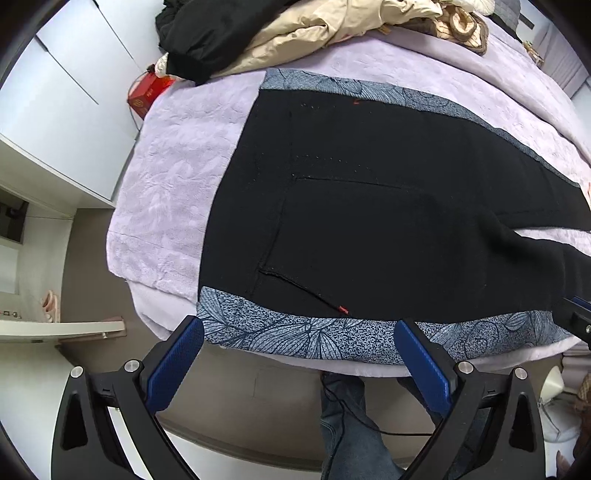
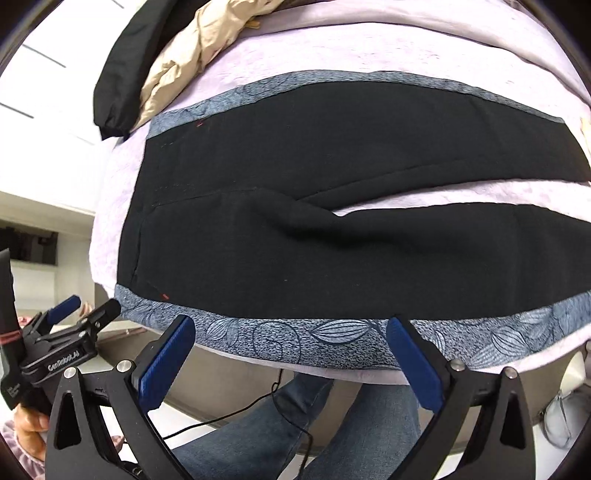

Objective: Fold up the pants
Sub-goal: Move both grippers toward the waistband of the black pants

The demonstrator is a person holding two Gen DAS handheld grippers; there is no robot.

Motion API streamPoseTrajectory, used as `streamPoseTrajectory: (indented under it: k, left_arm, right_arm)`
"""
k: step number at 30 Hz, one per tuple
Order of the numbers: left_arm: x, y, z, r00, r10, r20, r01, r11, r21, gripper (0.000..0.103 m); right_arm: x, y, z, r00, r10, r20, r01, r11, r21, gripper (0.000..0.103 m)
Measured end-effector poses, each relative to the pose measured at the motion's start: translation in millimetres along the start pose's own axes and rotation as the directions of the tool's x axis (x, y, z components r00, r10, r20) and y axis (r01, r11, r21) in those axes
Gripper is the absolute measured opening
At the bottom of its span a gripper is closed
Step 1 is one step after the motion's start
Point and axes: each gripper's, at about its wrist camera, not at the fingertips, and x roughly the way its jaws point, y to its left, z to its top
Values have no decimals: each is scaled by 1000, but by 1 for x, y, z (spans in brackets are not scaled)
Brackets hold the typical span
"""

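Black pants (image 1: 369,206) lie spread flat on a blue leaf-patterned cloth (image 1: 280,336) on the bed, waistband to the left and legs running right. In the right wrist view the pants (image 2: 332,236) show two legs parted by a strip of lilac bedspread, with a crease near the crotch. My left gripper (image 1: 299,332) is open and empty, just above the near edge of the cloth. My right gripper (image 2: 291,328) is open and empty at the same near edge. The left gripper also shows in the right wrist view (image 2: 79,314), at the lower left.
A lilac bedspread (image 1: 173,177) covers the bed. A pile of black and beige clothes (image 1: 280,33) lies at the far side. A red box (image 1: 146,96) sits at the bed's far left. The person's jeans-clad legs (image 2: 332,424) and a cable are below the bed edge.
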Motion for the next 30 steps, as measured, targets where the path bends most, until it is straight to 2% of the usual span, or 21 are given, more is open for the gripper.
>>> streamPoseTrajectory:
  k: [12, 30]
  left_arm:
    - [3, 1, -2, 1000, -6, 2, 6, 1000, 6, 103]
    - [3, -10, 4, 1000, -6, -5, 6, 1000, 31, 103]
  right_arm:
    - [-2, -16, -1, 999, -34, 7, 33, 997, 74, 103]
    - [-2, -24, -1, 999, -32, 0, 32, 996, 80, 103]
